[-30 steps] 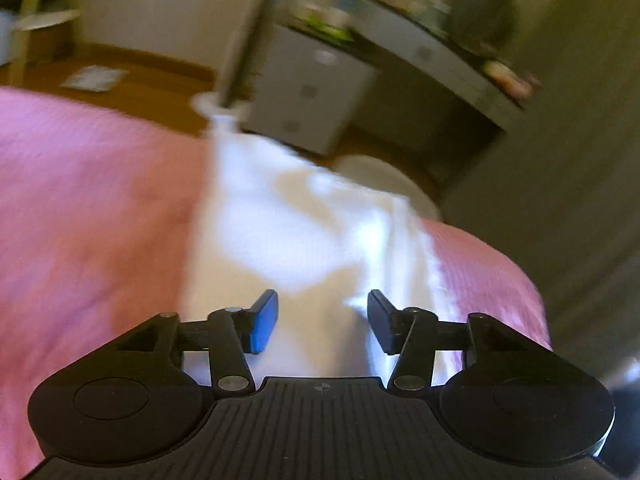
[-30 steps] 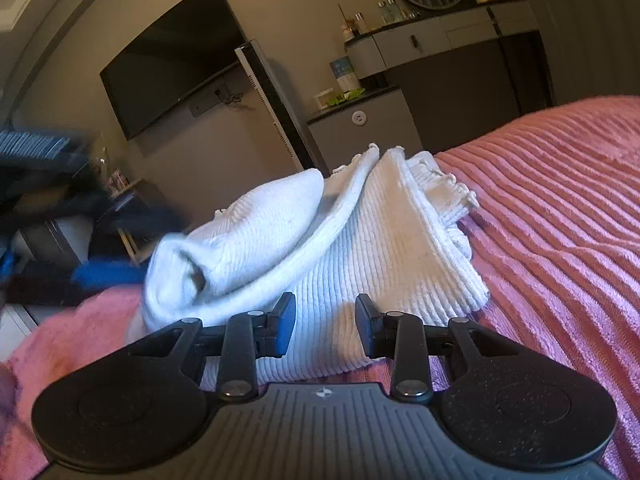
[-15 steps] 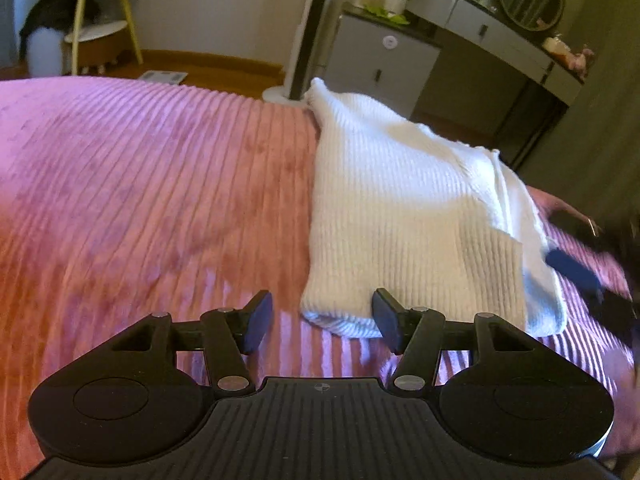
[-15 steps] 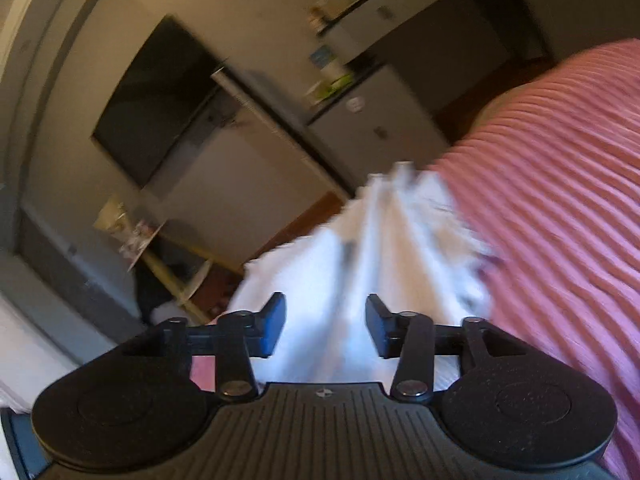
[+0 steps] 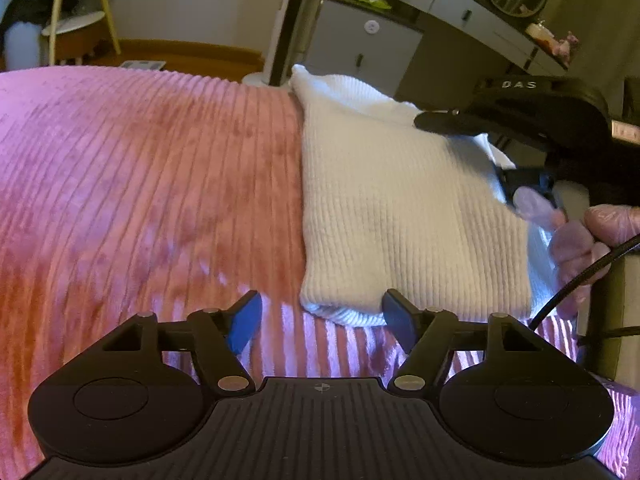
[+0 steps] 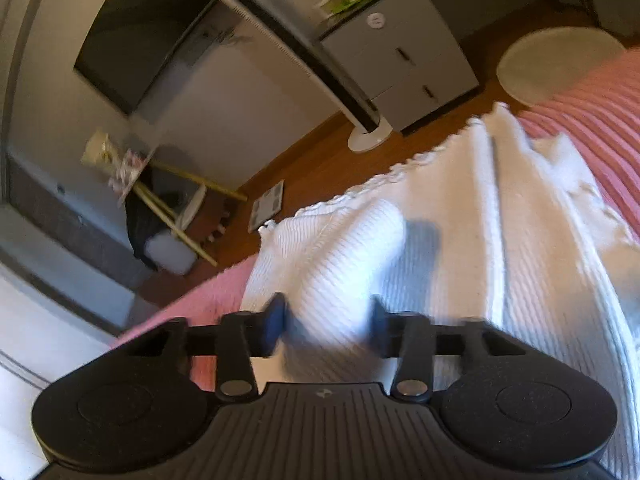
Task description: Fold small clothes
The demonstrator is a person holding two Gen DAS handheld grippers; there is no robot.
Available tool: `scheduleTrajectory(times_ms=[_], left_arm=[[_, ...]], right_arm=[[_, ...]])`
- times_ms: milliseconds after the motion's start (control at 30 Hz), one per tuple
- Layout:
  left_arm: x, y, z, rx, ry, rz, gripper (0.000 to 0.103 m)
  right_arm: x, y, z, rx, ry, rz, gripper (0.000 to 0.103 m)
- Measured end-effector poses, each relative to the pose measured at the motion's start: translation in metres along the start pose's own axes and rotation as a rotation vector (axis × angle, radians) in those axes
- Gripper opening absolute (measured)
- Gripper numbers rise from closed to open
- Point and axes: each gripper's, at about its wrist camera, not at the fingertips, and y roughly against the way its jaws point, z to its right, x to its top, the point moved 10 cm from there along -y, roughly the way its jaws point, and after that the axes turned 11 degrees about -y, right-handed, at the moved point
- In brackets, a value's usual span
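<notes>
White ribbed knit garment [image 5: 400,208] folded on the pink ribbed bedspread [image 5: 140,184], both tools parted and empty.

Left gripper [image 5: 320,314] hovering at the near hem, jaws wide, right finger just in front of the folded edge, gripping nothing. Right gripper [image 6: 324,322] held above the garment's [image 6: 460,264] rolled sleeve, jaws apart, blurred, contact with the cloth unclear. Seen from the left wrist as a black body [image 5: 540,116] over the far right side. Grey cabinet [image 6: 400,48] beyond the bed.

Folded white sweater [image 5: 404,204] on pink bedspread [image 5: 140,184]
</notes>
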Motion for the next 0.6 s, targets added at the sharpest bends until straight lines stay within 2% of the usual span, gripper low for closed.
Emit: scheduleTrajectory(times_ms=[33,133,333,500,600], left_arm=[[0.000,-0.001,-0.001,-0.001,0.002,0.000,0.076],[0.000,-0.001,0.000,-0.007,0.008,-0.002,0.078],[0.001,0.003,0.011,-0.028,-0.011,0.017,0.081],[-0.004,-0.002,0.019,0.001,-0.055,0.007,0.081],[-0.005,-0.007,0.019,0.003,-0.056,0.013,0.081]], right_arm=[[-0.001,0.000,-0.005,-0.011,0.029,0.005,0.022],[-0.001,0.014,-0.027,-0.060,0.203,0.096,0.019],[0.008,0.060,-0.044,-0.097,0.375,0.279,0.019],[0.014,0.066,-0.015,-0.197,0.405,0.300,0.019],[0.015,0.061,0.008,-0.236,0.393,0.280,0.019]])
